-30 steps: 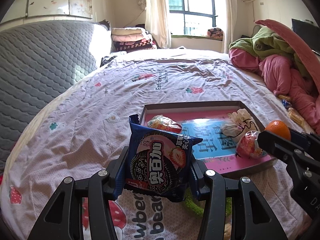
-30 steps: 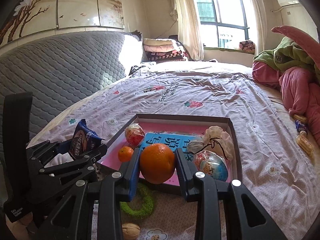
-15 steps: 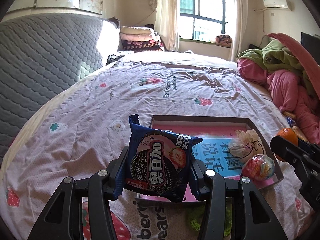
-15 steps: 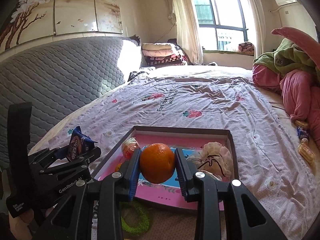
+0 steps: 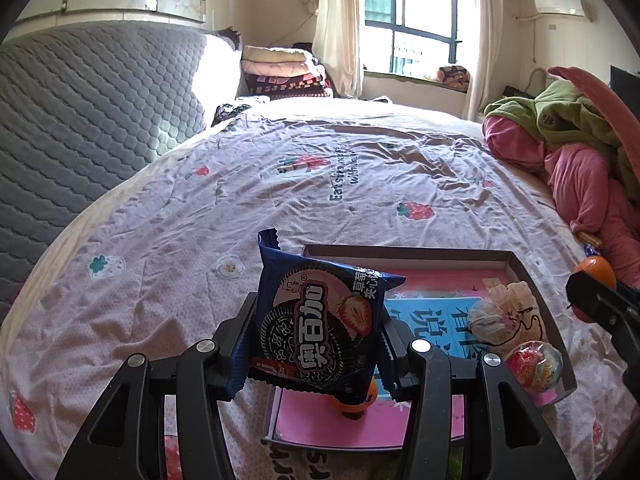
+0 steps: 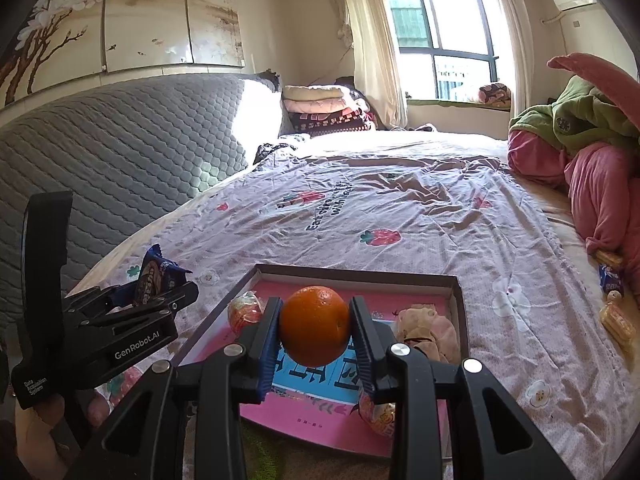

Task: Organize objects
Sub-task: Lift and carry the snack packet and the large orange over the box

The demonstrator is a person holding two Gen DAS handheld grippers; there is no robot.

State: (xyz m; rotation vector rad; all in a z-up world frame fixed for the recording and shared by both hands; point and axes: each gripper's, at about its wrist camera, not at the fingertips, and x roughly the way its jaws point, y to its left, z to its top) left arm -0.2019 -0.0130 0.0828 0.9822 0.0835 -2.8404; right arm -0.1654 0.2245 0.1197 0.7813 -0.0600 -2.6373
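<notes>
Round orange fruit (image 6: 314,331) sits clamped in our right gripper (image 6: 315,338); our left gripper (image 5: 316,344) pinches a dark-blue foil cookie packet (image 5: 316,320) at lower centre, above the shallow pink-lined cardboard box (image 5: 532,276).

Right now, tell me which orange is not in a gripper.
The small orange lying in the box, half hidden behind the cookie packet. The large orange is clamped in the right gripper.

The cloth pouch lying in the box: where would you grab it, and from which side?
Grip the pouch at its gathered neck, where the dark drawstring cinches it, coming from above. The body is soft and lumpy, so it would likely squash. The box wall runs close beside it and a wrapped ball lies against its near side, blocking sideways approaches.
</notes>
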